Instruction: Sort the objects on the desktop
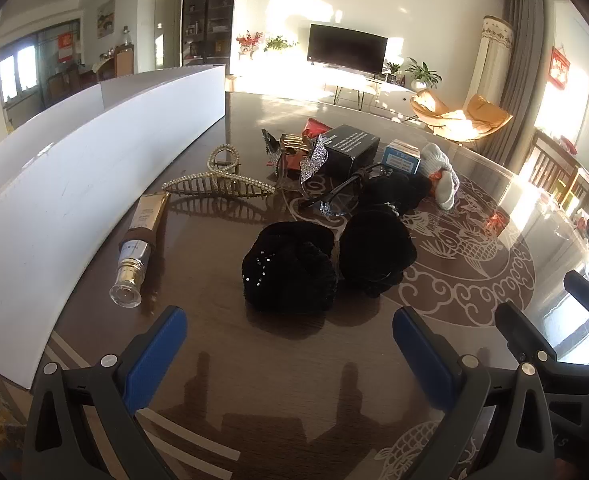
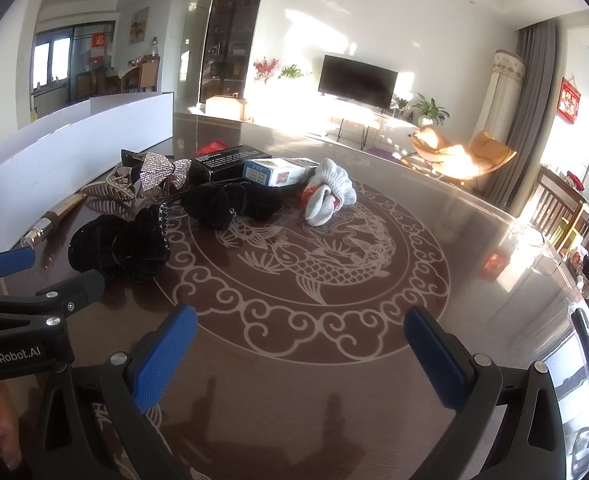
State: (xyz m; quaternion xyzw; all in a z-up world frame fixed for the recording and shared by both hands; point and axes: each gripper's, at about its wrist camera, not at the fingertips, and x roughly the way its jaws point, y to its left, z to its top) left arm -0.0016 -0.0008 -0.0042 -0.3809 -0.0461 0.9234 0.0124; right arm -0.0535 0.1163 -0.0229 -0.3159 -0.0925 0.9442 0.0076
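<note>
Left wrist, cosmetic tube (image 1: 139, 240) cap nearest camera

tube (image 1: 140, 240) left of scrunchies (image 1: 290, 266)

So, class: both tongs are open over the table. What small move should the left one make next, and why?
Probably ease the left tongs forward around the sequinned black scrunchie: it lies nearest, directly ahead between the open jaws, with the white bin just left.

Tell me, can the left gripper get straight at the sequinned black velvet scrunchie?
Probably yes: the left gripper is open, the black scrunchie lies just ahead, and only bare table is between.
</note>
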